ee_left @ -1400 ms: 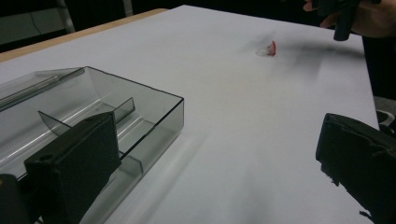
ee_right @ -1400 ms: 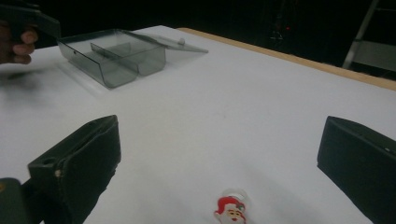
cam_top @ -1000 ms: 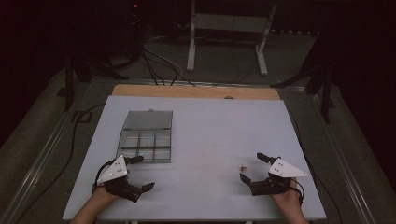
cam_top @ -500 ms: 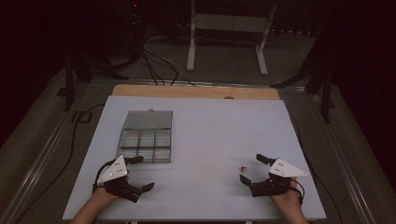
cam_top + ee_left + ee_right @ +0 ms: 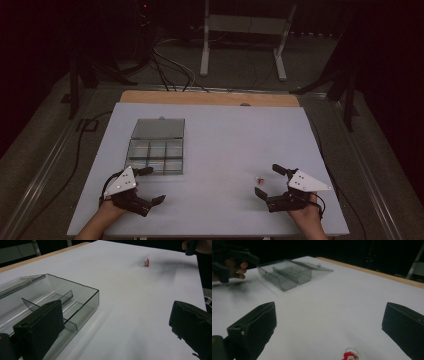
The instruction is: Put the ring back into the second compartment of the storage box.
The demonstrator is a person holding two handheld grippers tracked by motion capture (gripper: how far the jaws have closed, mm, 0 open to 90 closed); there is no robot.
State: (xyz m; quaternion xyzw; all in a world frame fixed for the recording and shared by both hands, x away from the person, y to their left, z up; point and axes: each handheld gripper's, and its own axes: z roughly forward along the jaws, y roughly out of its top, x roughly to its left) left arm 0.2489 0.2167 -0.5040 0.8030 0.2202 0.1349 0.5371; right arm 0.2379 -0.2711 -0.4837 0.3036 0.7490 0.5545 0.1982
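Note:
A clear smoky compartment box (image 5: pixel 156 156) lies at the left of the white table with its lid (image 5: pixel 159 128) folded open behind it. My left gripper (image 5: pixel 153 185) rests open just in front of the box, whose near corner (image 5: pixel 75 298) lies beside its left jaw. A small red and clear piece (image 5: pixel 260 178) lies on the table at the right. My right gripper (image 5: pixel 266 179) is open around it, and the piece (image 5: pixel 349 356) sits low between the jaws without touching them. From the left gripper (image 5: pixel 116 315) the piece (image 5: pixel 146 262) lies far off. Nothing is held in the right gripper (image 5: pixel 329 312).
The white table (image 5: pixel 225 135) has a wooden strip (image 5: pixel 210 98) along its far edge. Cables (image 5: pixel 170 65) and a metal stand (image 5: pixel 245 30) are on the dark floor beyond. The box (image 5: pixel 287 273) and the other hand (image 5: pixel 234 265) lie far across the table.

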